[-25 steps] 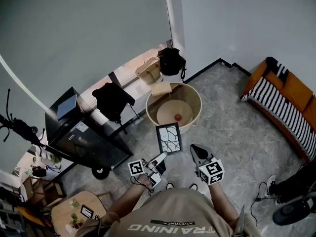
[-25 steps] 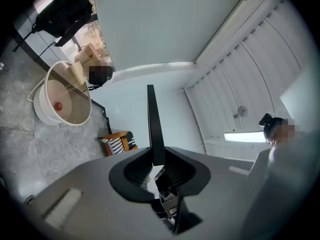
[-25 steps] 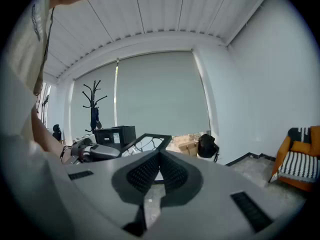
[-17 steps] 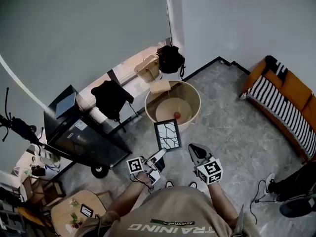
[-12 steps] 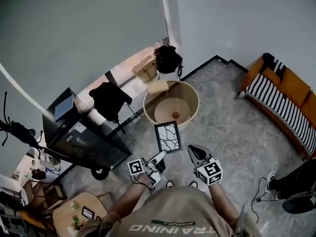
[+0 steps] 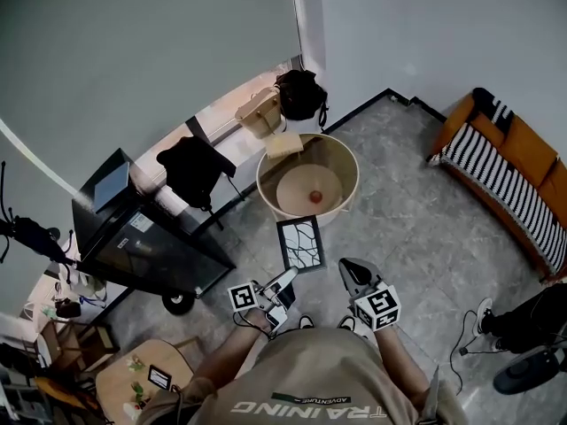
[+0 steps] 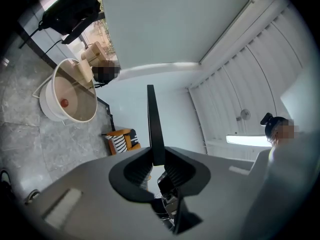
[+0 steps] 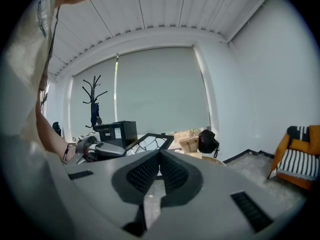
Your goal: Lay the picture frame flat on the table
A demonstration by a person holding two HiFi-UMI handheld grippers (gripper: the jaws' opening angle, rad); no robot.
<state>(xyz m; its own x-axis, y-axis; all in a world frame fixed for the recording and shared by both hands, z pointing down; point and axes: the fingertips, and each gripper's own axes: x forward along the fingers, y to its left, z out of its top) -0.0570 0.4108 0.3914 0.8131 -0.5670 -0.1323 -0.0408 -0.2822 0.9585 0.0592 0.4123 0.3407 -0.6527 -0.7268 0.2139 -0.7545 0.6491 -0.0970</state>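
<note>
At the room's left edge we count one coat stand (image 6: 27,230) and one black cabinet (image 6: 142,237), with one dark jacket (image 6: 190,173) hung just behind the cabinet's far right corner. Two bags stand by the window, one tan bag (image 6: 257,112) and one black backpack (image 6: 299,94). Just in front of them is one round table (image 6: 263,184) with a raised rim. One flat tan block (image 6: 285,144) rests on its far left rim, and one red ball (image 6: 314,197) lies near the middle of its top.

We see one picture frame (image 6: 301,244), black-edged, with dark branching lines on a pale panel. It is in the air with its face turned up, not on the table and just short of the near rim.

We hold two grippers. The left gripper (image 6: 289,278) has its jaws drawn in narrow and clamped on the frame's near edge; its own view shows the frame edge-on between the pads. The right gripper (image 6: 348,266) is just right of the frame without touching it, jaws together and nothing between them. At the right edge stands one orange sofa (image 6: 532,162).

Compared with a second ago, the grip is the same and on the same edge. The right gripper keeps its place beside it, and the frame still has not reached the table. The whole room sits slightly higher in the head view.
</note>
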